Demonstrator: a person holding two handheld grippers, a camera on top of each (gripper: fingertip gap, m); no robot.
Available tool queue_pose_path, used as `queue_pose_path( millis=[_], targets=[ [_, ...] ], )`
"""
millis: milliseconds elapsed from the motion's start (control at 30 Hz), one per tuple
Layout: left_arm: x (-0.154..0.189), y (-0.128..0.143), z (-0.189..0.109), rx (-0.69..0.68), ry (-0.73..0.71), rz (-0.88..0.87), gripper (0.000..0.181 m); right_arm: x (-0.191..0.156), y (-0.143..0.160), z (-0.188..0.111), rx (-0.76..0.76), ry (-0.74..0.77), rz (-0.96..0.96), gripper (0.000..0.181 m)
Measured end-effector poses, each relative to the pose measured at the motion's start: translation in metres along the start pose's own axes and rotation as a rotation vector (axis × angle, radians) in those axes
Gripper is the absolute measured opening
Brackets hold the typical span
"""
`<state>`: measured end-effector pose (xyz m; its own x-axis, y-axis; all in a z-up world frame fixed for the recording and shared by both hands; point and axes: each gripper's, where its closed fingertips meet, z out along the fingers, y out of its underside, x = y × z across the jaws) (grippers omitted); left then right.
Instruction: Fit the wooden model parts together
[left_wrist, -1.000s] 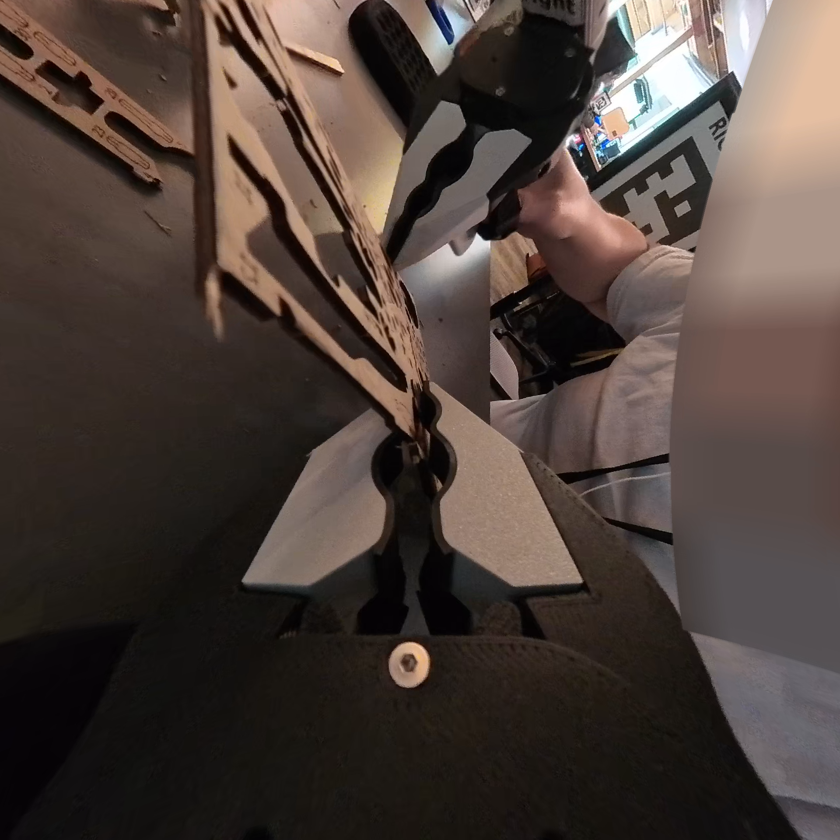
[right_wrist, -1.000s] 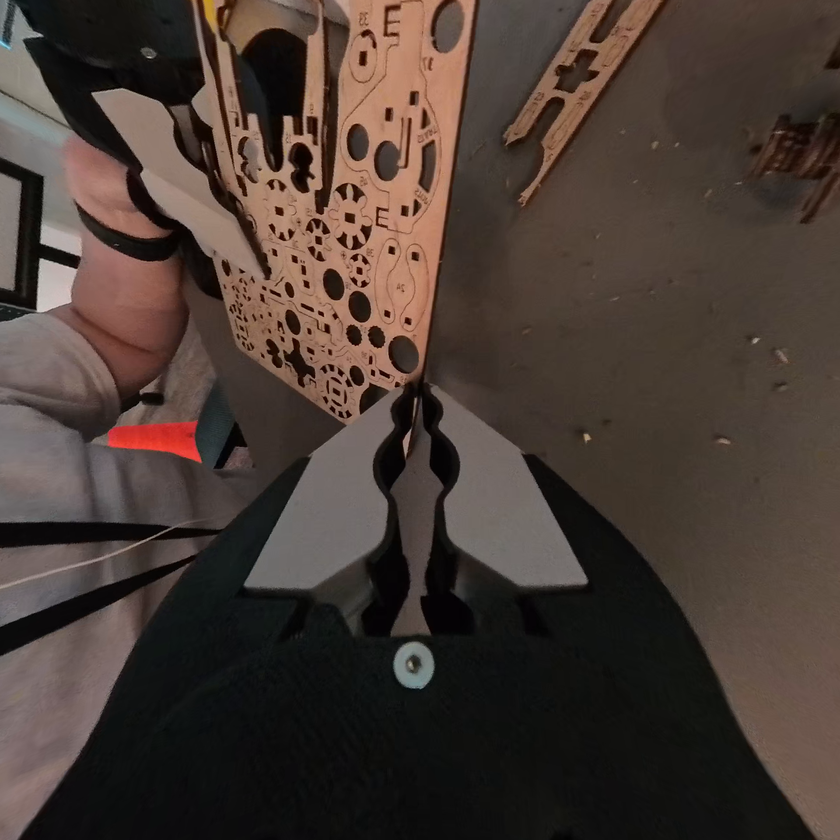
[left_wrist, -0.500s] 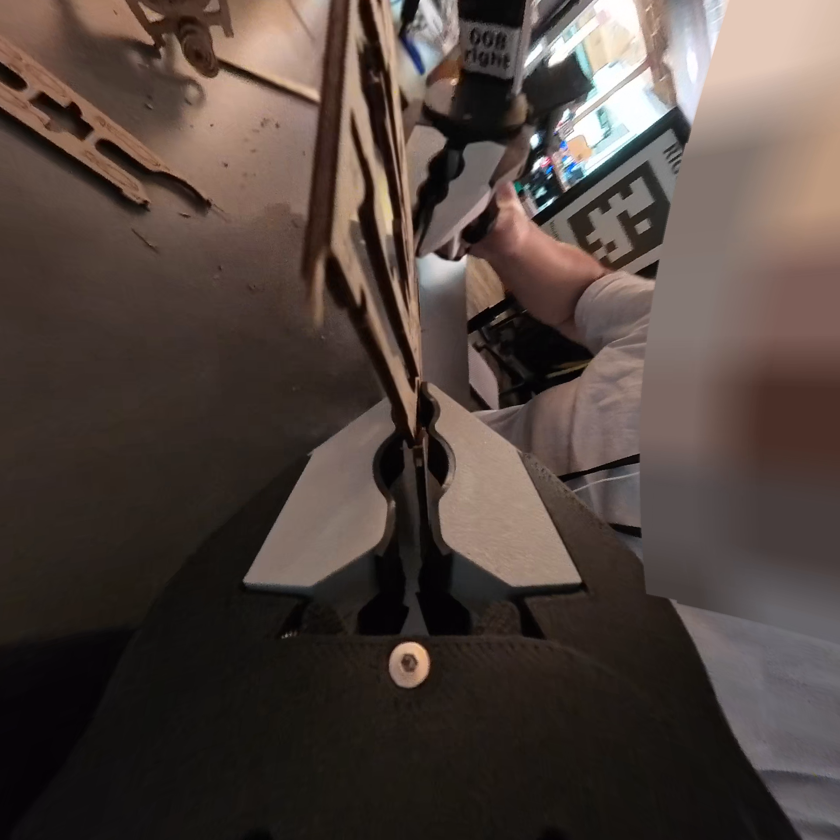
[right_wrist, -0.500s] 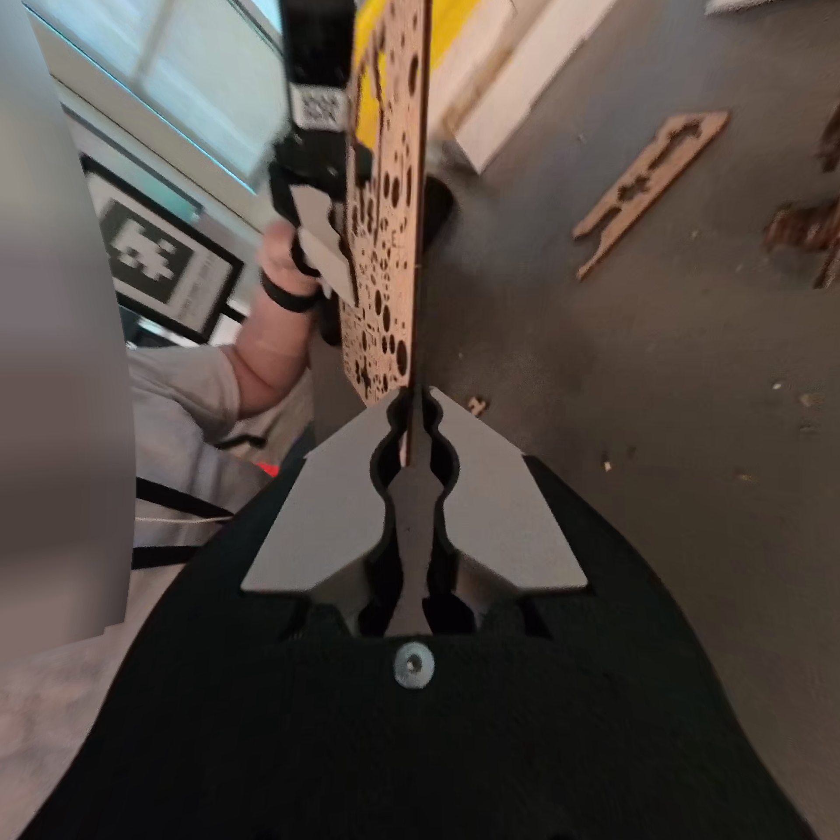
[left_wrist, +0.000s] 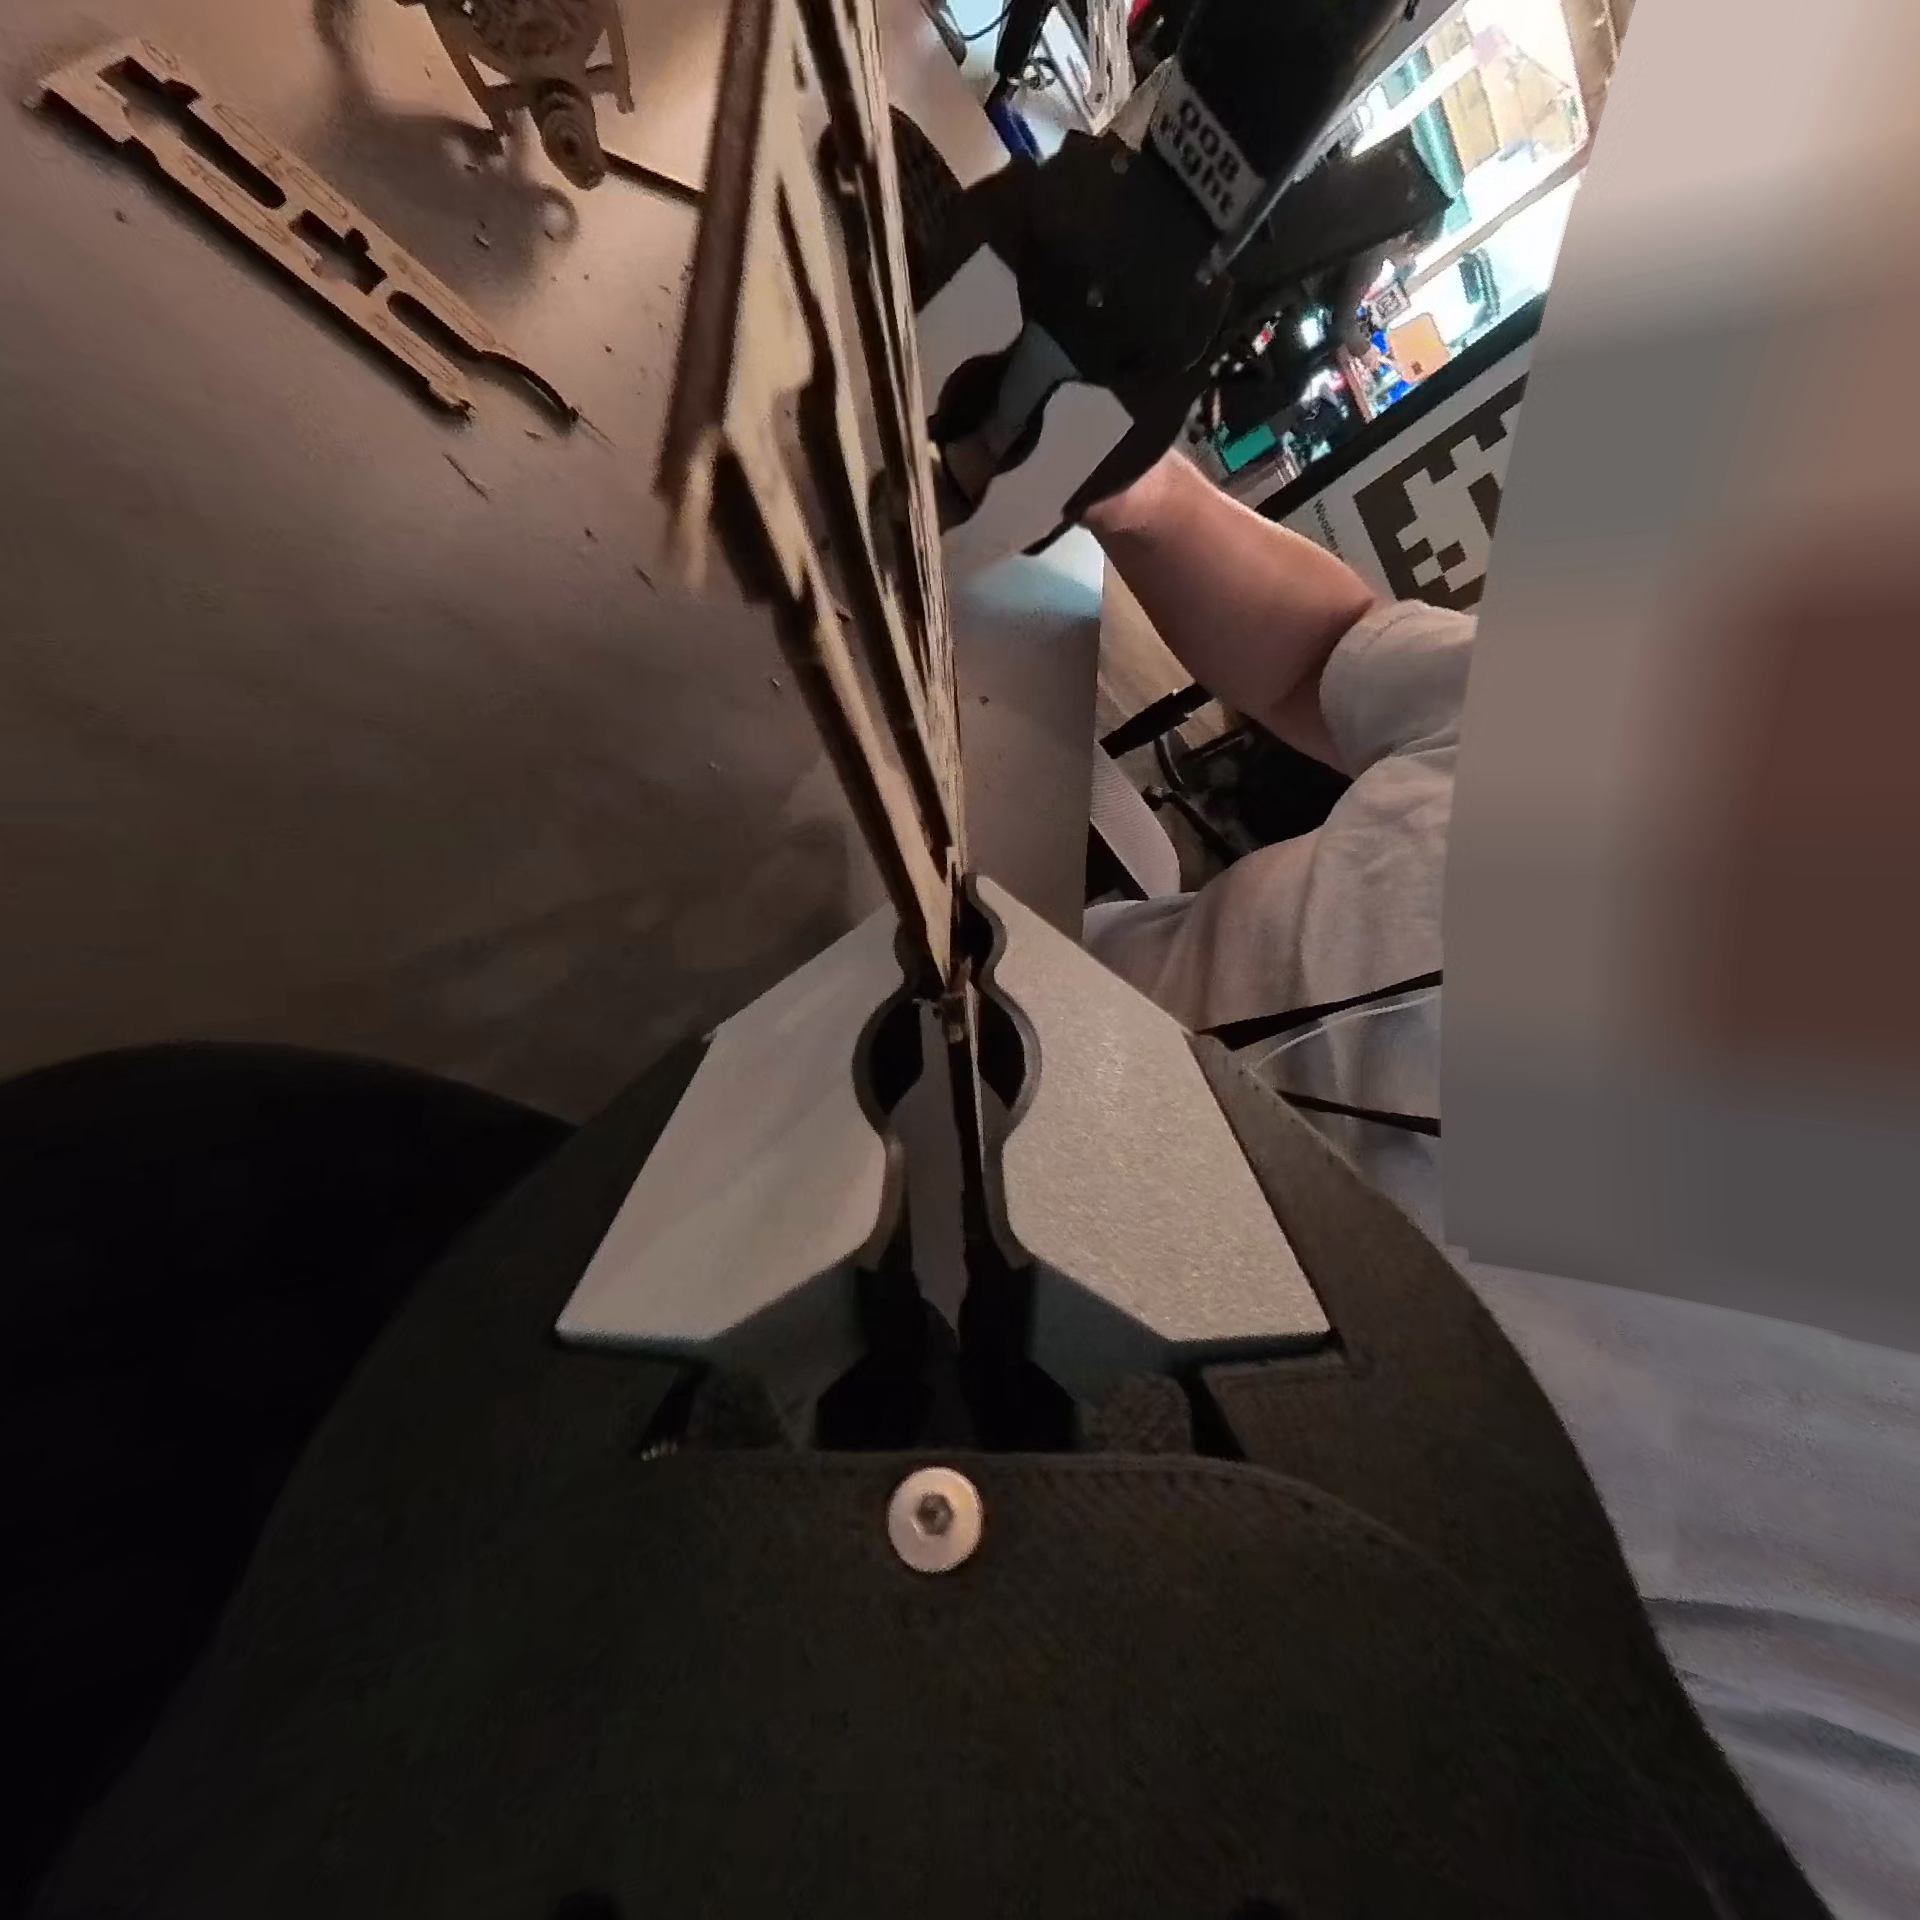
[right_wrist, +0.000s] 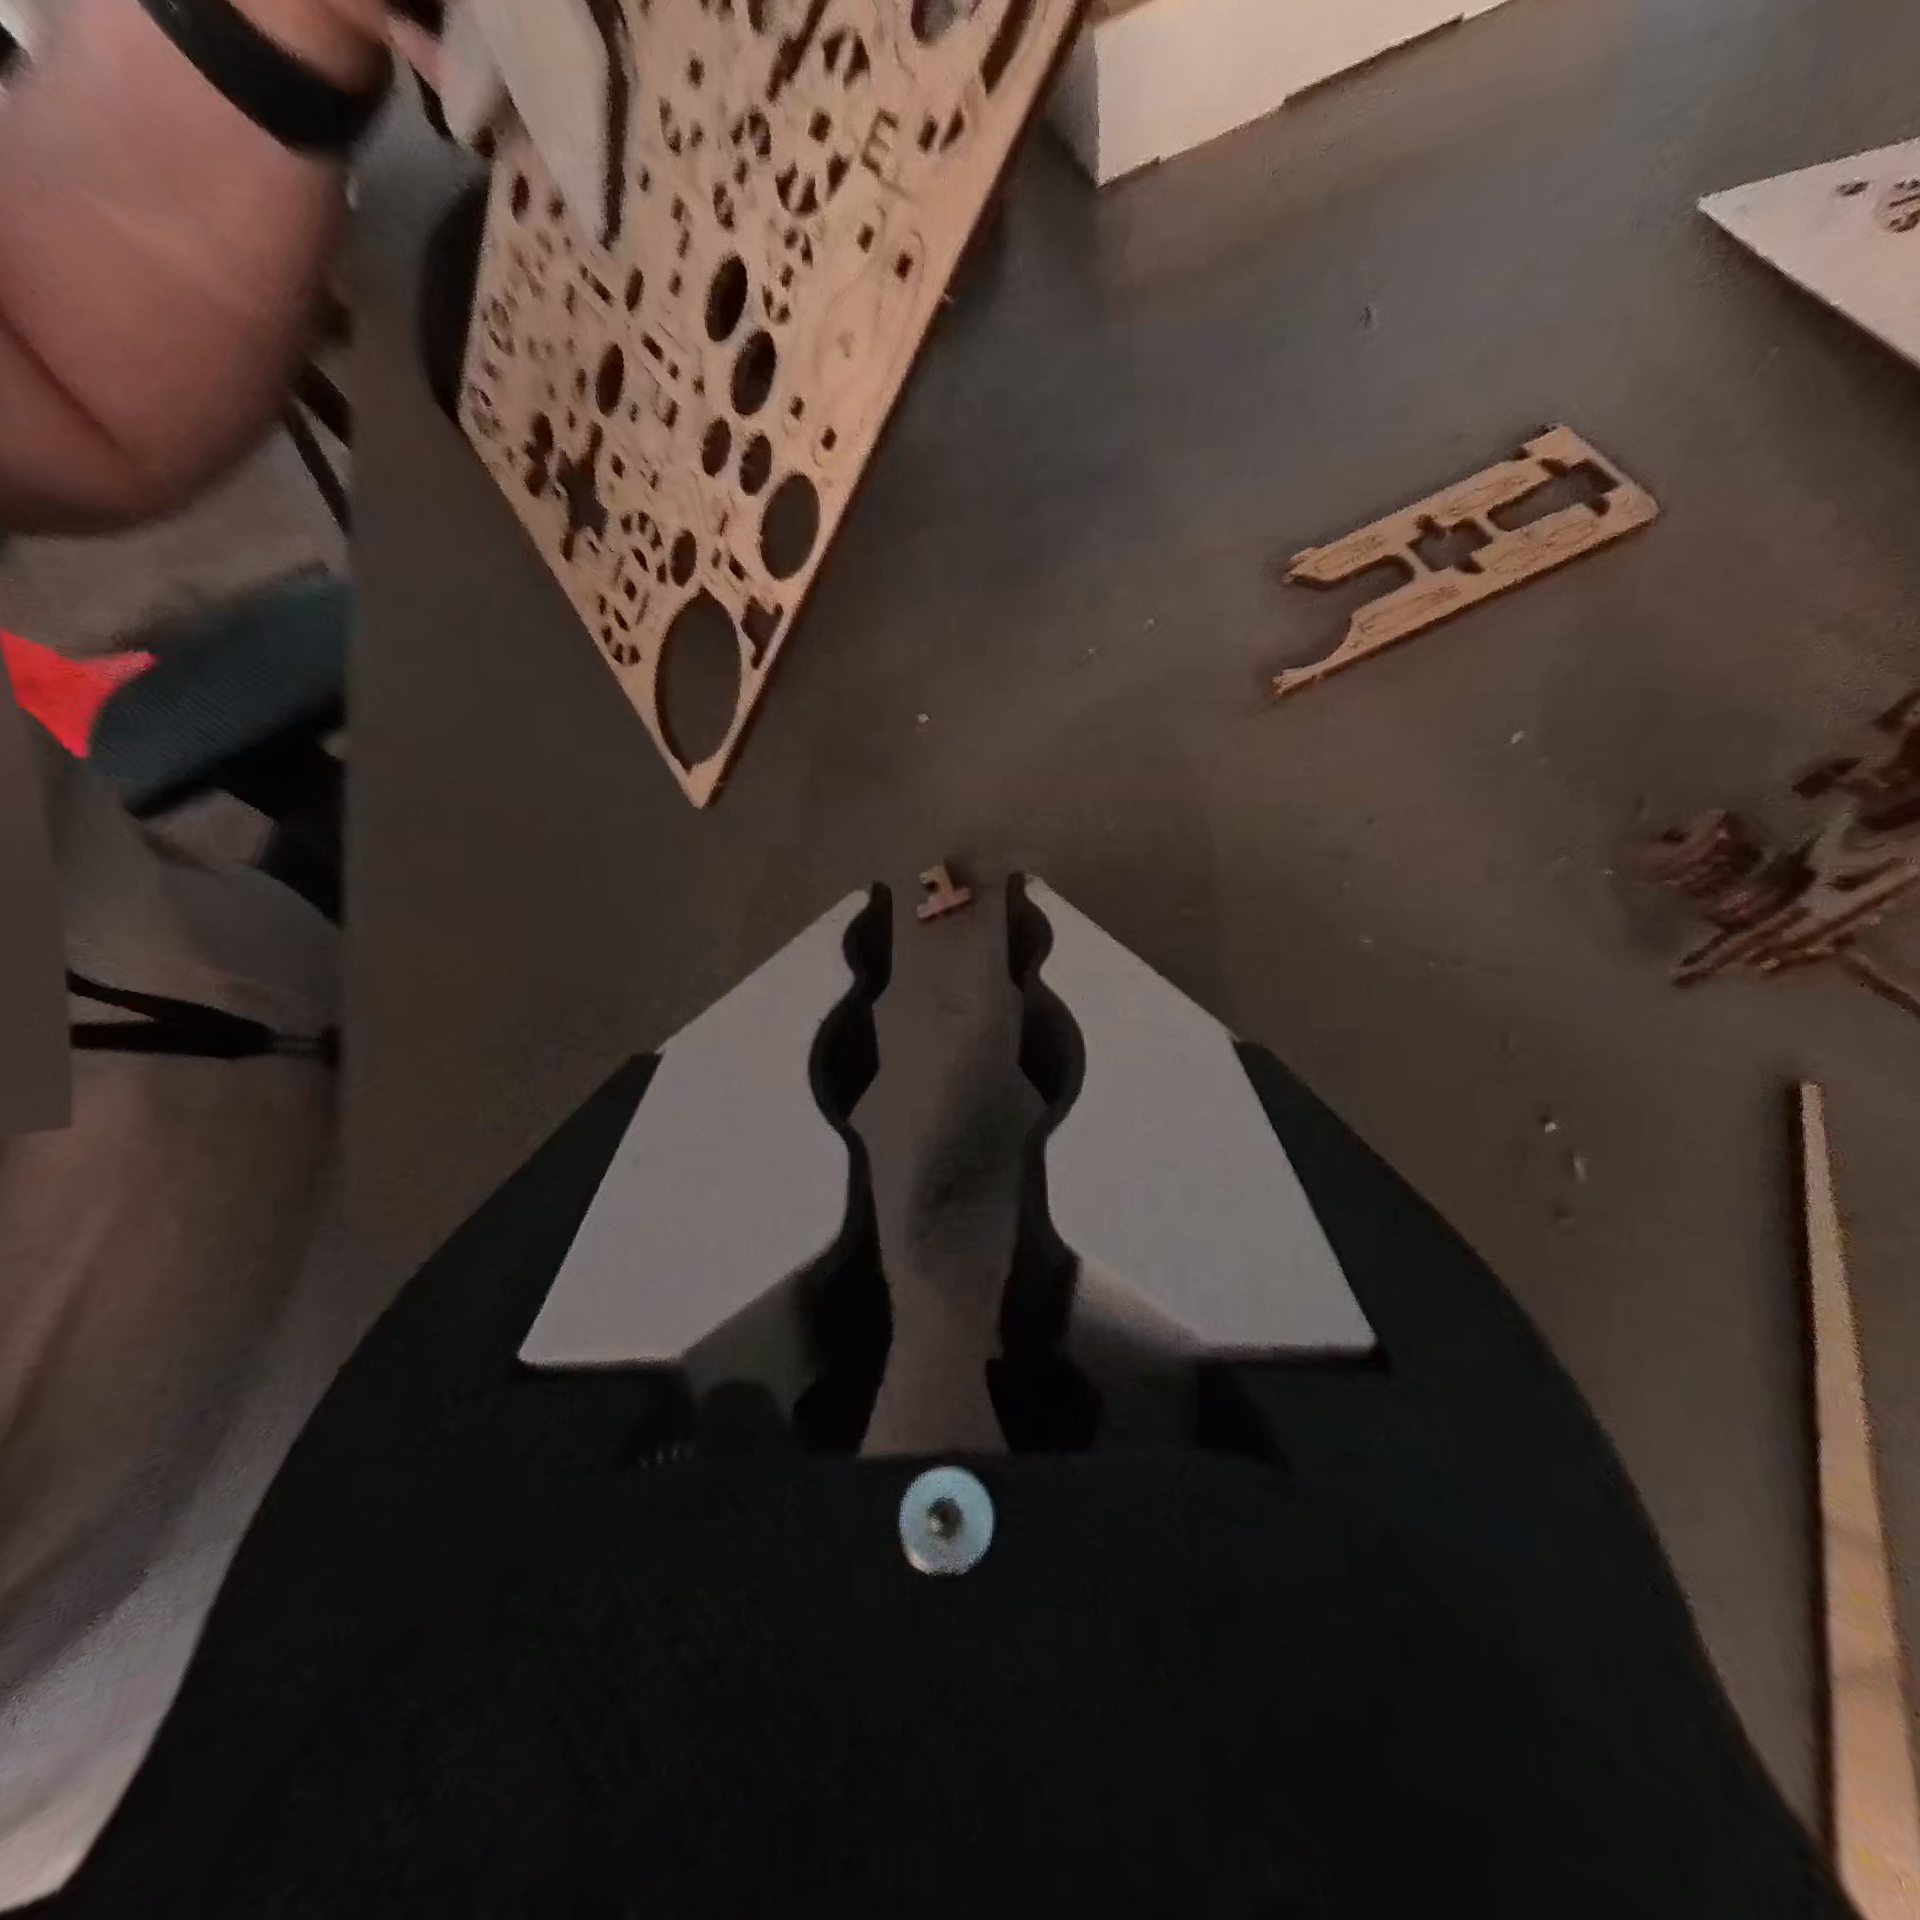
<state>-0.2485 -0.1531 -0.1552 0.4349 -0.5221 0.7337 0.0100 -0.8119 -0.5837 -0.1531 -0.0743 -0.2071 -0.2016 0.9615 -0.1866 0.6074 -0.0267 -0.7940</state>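
Left hand-held gripper (left_wrist: 951, 935) still clamped on the lower edge of the laser-cut wooden parts sheet (left_wrist: 831, 468), sheet rising edge-on and tilted away up-left over the dark tabletop (left_wrist: 312, 675). Right hand-held gripper (right_wrist: 948, 883) no longer pinching the same sheet as half a second ago: fingers now parted by a narrow gap, nothing between them, tips hanging over the grey tabletop (right_wrist: 1143, 727). Just beyond those tips, a tiny wooden piece (right_wrist: 940, 891) lying on the surface, apart from both fingers. Parts sheet (right_wrist: 727, 364) now up and to the left in the right wrist view, face-on and full of round and star-shaped cut-outs, its lowest corner well clear of the right fingers. In the left wrist view, right hand-held gripper (left_wrist: 987, 457) seen farther off, close beside the sheet's far face; contact there impossible to tell. Flat slotted wooden strip (right_wrist: 1465, 551) lying on the tabletop to the right, same strip (left_wrist: 301, 239) at upper left in the other view. Partly built wooden model (right_wrist: 1787, 894) at the right edge, blurred. Thin wooden slat (right_wrist: 1839, 1455) along the lower right.
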Motion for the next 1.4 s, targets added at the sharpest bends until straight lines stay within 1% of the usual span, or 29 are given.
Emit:
queue_pose_path(
  millis=[133, 233, 400, 567, 633, 800, 900, 967, 1067, 1133, 1200, 1267, 1400],
  targets=[
    [0.001, 0.001, -0.005, 0.016, -0.009, 0.001, 0.002, 0.000, 0.005, 0.007, -0.052, 0.006, -0.044, 0.020],
    [-0.001, 0.002, -0.010, 0.032, -0.017, -0.001, 0.002, -0.001, 0.007, 0.007, -0.069, 0.002, -0.067, 0.002],
    [-0.002, 0.006, -0.023, 0.062, -0.040, -0.002, 0.002, -0.002, 0.005, 0.008, -0.059, 0.000, -0.090, 0.001],
    [0.000, 0.007, -0.042, 0.113, -0.072, 0.009, 0.002, -0.002, -0.008, 0.008, -0.009, 0.003, -0.091, 0.000],
    [0.001, 0.005, -0.051, 0.140, -0.085, 0.020, 0.002, 0.002, -0.018, 0.011, 0.016, 0.016, -0.095, 0.000],
    [0.012, -0.007, -0.078, 0.198, -0.067, 0.066, 0.002, 0.018, -0.047, 0.030, 0.052, 0.064, -0.063, 0.000],
    [0.016, -0.019, -0.087, 0.194, -0.039, 0.105, 0.001, 0.034, -0.064, 0.040, 0.100, 0.106, -0.013, 0.000],
    [0.016, -0.027, -0.088, 0.167, -0.032, 0.132, 0.002, 0.043, -0.075, 0.043, 0.146, 0.118, 0.032, 0.000],
    [0.013, -0.037, -0.087, 0.111, -0.037, 0.168, 0.002, 0.055, -0.085, 0.046, 0.191, 0.129, 0.083, 0.000],
    [0.006, -0.045, -0.088, 0.086, -0.064, 0.173, 0.002, 0.057, -0.090, 0.047, 0.219, 0.122, 0.093, 0.000],
    [-0.001, -0.052, -0.091, 0.071, -0.092, 0.173, 0.002, 0.057, -0.091, 0.049, 0.226, 0.126, 0.087, 0.000],
    [-0.004, -0.055, -0.093, 0.067, -0.086, 0.156, 0.002, 0.057, -0.088, 0.051, 0.215, 0.138, 0.068, 0.000],
    [-0.012, -0.050, -0.092, 0.091, -0.045, 0.111, 0.002, 0.055, -0.083, 0.057, 0.180, 0.156, 0.033, 0.000]
  ],
)
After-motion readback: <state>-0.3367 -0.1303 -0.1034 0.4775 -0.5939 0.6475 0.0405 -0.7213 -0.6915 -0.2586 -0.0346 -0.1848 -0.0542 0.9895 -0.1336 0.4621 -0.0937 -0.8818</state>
